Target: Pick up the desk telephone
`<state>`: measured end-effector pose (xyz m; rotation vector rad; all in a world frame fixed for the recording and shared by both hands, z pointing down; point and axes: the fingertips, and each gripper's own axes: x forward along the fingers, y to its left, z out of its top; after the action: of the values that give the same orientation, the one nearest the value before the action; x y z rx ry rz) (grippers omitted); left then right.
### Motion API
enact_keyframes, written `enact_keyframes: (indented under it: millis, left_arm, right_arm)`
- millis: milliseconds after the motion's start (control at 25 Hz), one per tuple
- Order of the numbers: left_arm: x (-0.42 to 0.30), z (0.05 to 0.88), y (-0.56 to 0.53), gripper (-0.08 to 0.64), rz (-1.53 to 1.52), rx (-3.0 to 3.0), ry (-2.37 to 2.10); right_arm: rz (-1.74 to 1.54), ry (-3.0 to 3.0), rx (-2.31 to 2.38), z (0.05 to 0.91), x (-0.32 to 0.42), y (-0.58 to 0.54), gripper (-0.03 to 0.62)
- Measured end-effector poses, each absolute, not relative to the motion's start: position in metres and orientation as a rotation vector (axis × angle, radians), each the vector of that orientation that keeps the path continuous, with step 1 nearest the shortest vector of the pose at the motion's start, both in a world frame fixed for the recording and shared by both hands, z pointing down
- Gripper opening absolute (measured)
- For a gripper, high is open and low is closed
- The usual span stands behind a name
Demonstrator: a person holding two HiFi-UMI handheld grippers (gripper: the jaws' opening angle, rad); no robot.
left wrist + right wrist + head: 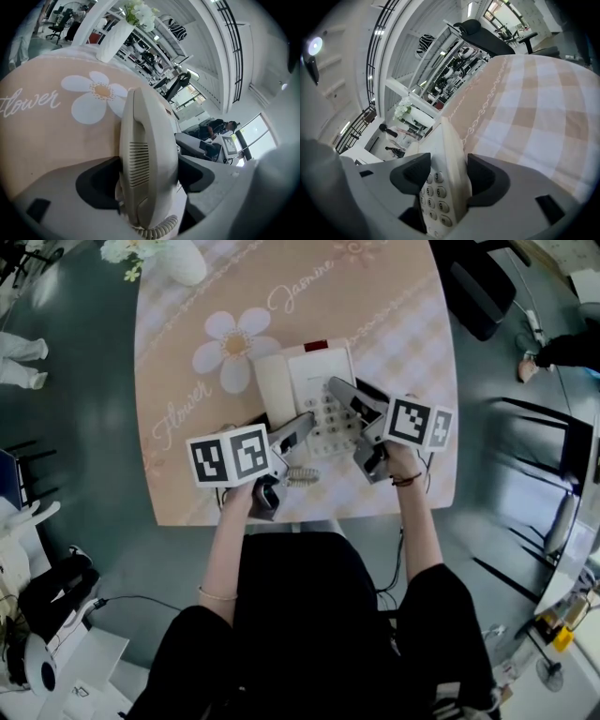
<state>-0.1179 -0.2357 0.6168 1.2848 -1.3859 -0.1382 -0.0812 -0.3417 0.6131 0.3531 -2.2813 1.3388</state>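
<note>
Cream plastic desk telephone with grey keypad (314, 381) is sitting flat on the counter (403, 324), whose top is covered in peach checked cloth. In head view it is lying just right of the cloth's big white daisy print (234, 345). Cream handset (147, 140) is lying along the telephone's side nearest the daisy. Coiled cord (302, 474) is trailing off nearer the person than the daisy.

Left tongs (146, 178) are standing wide apart, straddling the handset's cord end. Dark pads are sitting close on either side, no squeeze showing.

Right tongs (449, 176) are likewise standing apart, straddling the keypad edge farthest from the daisy.

White vase of pale flowers (178, 259) is standing beyond the daisy, at the far counter edge.
</note>
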Motion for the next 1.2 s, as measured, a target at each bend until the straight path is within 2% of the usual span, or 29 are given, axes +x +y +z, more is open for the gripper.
enact_keyframes:
  millis: [1200]
  left_arm:
    - [-0.123, 0.598, -0.234, 0.357, -0.058, 1.310, -1.394]
  right_arm:
    - [1.357, -2.309, 0.414, 0.593, -0.079, -0.340, 0.218]
